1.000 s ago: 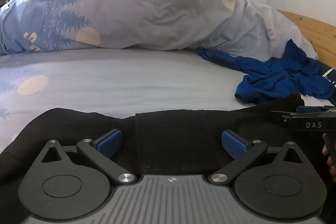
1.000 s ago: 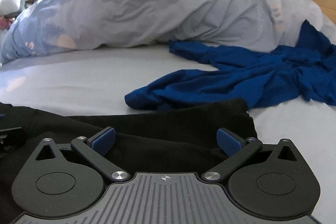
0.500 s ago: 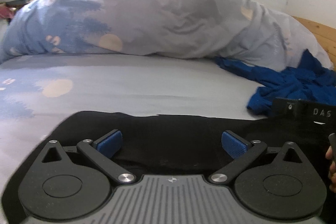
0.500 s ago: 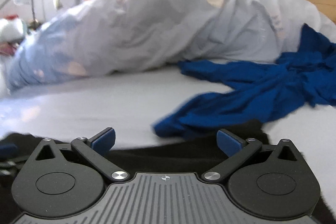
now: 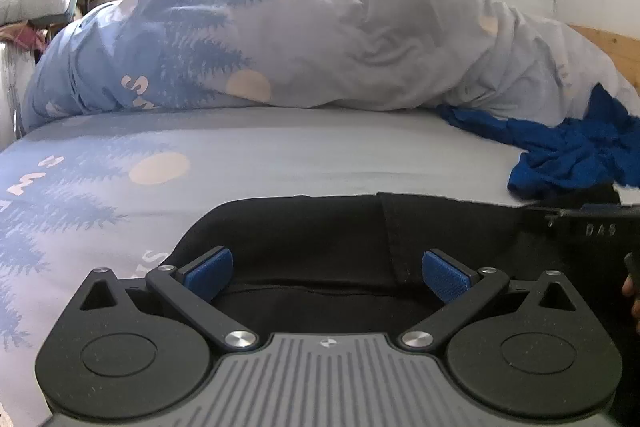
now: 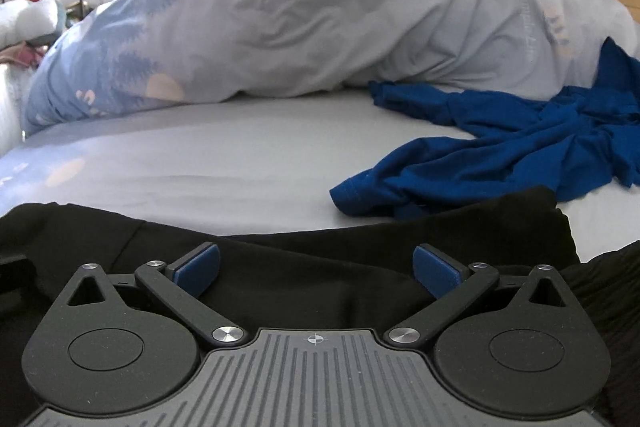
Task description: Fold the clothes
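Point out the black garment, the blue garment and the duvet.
black garment [image 6: 320, 279]: right wrist view, cloth between the open gripper fingers.
blue garment [image 6: 500, 163]: right wrist view, crumpled middle.
duvet [image 5: 360, 39]: left wrist view, grey middle of the heap.

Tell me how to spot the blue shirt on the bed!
Find the big puffy duvet piled along the back of the bed. At its right end, a crumpled blue shirt sprawls on the sheet. It is bright blue, unlike the flat black garment nearer the grippers.
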The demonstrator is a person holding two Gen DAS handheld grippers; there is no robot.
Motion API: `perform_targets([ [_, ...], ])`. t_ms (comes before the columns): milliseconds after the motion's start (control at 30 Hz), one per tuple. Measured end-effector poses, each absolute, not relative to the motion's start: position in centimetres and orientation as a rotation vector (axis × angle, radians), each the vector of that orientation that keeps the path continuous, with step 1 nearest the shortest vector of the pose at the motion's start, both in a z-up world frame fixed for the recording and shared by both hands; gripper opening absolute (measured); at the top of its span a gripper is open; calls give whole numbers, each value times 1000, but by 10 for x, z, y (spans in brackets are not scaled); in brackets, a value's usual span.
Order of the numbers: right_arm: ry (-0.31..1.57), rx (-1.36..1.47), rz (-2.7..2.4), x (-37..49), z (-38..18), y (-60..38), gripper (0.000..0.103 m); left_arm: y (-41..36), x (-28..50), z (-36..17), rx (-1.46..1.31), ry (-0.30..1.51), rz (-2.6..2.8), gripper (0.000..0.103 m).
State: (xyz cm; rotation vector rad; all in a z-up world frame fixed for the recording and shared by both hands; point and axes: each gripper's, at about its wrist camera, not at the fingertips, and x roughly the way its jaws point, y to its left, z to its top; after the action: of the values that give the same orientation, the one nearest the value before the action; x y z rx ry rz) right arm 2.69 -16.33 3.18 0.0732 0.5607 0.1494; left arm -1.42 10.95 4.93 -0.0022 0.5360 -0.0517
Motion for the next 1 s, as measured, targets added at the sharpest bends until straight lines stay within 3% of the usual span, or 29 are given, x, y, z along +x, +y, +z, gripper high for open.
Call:
perform_targets([
  [367, 550, 72, 148, 23, 35, -162, 103, 141, -15, 70, -124, 594, -140, 103],
  [633, 474, 20, 130, 21, 50, -137, 103, 234, -29, 86, -416, 660, -202, 103],
  [800, 443, 8, 147, 30, 64, -111, 103, 286, -26, 60, -700, 763, -206, 103],
  [1000, 388, -16, 215, 6, 81, -85, 103, 279, 5, 25, -833, 829, -427, 103],
])
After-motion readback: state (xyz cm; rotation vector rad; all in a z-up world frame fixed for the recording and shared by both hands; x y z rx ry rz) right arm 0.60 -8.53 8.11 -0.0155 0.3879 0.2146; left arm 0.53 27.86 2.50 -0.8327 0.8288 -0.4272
